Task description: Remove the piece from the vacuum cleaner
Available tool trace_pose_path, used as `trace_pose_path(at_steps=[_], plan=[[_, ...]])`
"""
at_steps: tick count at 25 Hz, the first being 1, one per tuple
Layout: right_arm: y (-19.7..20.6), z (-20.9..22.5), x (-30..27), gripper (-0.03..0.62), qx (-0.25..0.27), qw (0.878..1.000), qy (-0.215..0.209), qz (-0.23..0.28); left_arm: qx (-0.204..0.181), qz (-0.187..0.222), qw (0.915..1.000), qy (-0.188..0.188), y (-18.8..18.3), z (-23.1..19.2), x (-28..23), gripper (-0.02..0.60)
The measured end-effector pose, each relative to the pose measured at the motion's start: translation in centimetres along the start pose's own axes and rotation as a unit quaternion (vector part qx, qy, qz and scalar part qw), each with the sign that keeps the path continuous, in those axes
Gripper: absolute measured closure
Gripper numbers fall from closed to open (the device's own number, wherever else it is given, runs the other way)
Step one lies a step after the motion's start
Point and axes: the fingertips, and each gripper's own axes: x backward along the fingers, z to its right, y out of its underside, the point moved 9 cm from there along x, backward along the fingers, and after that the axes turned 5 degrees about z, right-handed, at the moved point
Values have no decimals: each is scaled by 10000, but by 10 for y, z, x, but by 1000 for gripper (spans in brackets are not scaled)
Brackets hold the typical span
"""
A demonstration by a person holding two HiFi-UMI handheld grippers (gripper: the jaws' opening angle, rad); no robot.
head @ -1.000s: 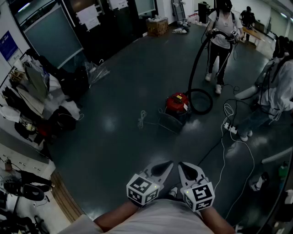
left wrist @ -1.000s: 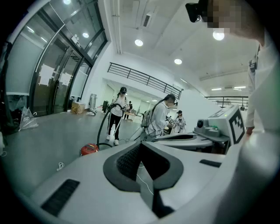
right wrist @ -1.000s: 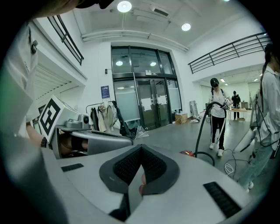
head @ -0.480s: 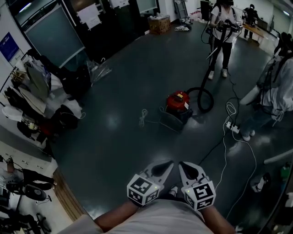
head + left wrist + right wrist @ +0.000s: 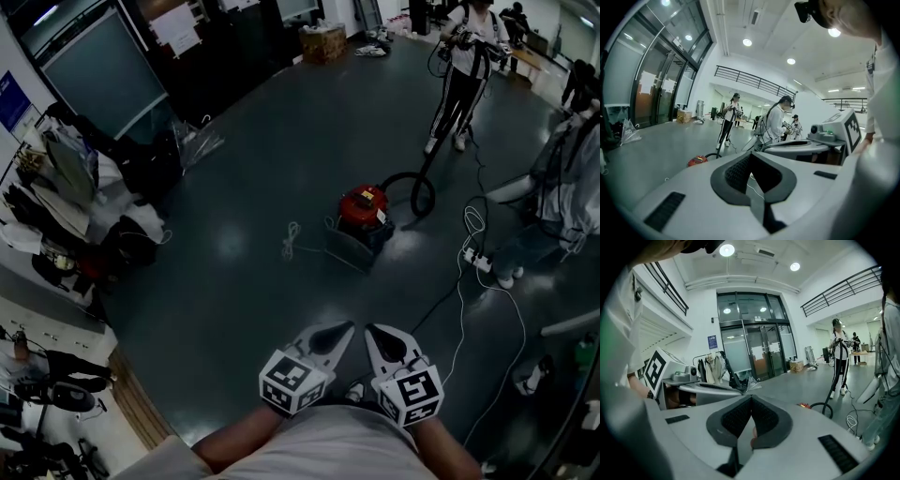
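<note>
Along the left wall hang clothes and bags [image 5: 80, 192] on a rack, with a crumpled clear plastic bag [image 5: 200, 145] on the floor beside them. Farther back, near the dark doors, stands a cardboard box [image 5: 322, 43]. A thin white cord [image 5: 292, 242] lies coiled on the dark floor [image 5: 244, 291], near the middle.

Just right of the cord stands the red vacuum cleaner [image 5: 364, 210], upright on the floor and well ahead of both grippers. Something pale and flat-sided sits against its near side, too dim to make out. A black hose [image 5: 419, 190] loops from the right of the vacuum cleaner and rises to a person [image 5: 466, 66] standing farther back, who holds it in both hands. Right of the vacuum cleaner, a power strip [image 5: 473, 263] lies on the floor with a white cable trailing from it. A second person [image 5: 574, 178] stands at the right edge.

At the bottom, close to the body, the left gripper [image 5: 341, 332] has its jaws pressed together with nothing between them. The right gripper [image 5: 375, 336] sits just beside it, also closed and empty. Both point toward the vacuum cleaner, and neither touches it.
</note>
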Motion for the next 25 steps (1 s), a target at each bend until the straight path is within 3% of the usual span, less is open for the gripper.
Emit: trace_pose_path(at_steps=[5, 9, 18, 25], plan=[[-2, 34, -49, 579, -85, 9998, 117, -137, 84, -56, 9999, 94, -7, -48, -42, 577], [-3, 69, -110, 579, -148, 9993, 239, -242, 30, -159, 9996, 218, -14, -108, -85, 577], [-21, 135, -252, 577, -459, 9958, 704, -368, -540, -533, 9953, 594, -50, -264, -166, 577], [-15, 177, -318, 577, -481, 9941, 868, -433, -802, -654, 9903, 928, -44, -329, -227, 577]])
